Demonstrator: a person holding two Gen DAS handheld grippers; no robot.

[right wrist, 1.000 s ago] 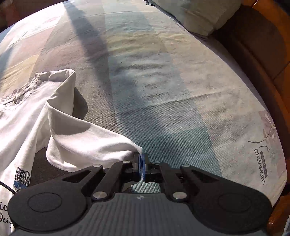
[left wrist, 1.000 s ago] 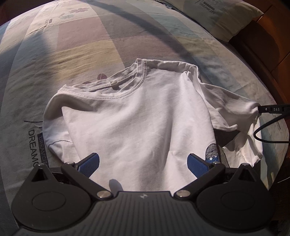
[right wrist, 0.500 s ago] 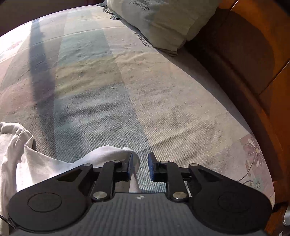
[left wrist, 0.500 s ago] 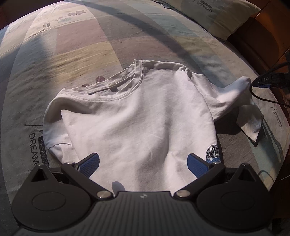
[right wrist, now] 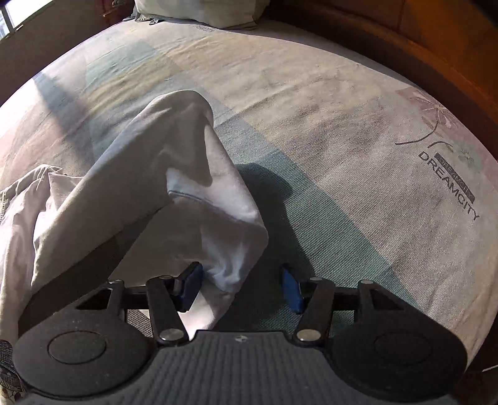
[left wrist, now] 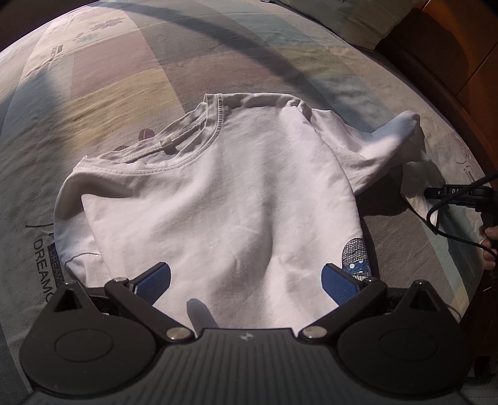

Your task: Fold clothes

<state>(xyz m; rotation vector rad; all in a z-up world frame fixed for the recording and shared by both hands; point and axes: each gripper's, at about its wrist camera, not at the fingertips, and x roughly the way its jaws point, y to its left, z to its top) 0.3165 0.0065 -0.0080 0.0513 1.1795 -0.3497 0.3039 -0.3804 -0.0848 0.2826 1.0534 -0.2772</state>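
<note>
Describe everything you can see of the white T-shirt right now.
The white T-shirt looks like soft cotton knit and lies on the patterned bedsheet, its ribbed collar toward the far side. A dark patterned patch with blue shows at its near right edge. The body is fairly flat with shallow wrinkles. One sleeve is bunched and raised, its stitched hem visible, drooping between the opening fingers of the right gripper, which no longer pinch it.

One white T-shirt (left wrist: 218, 199), one pillow (right wrist: 199, 12), one bed sheet (right wrist: 342, 124) and two grippers.
</note>
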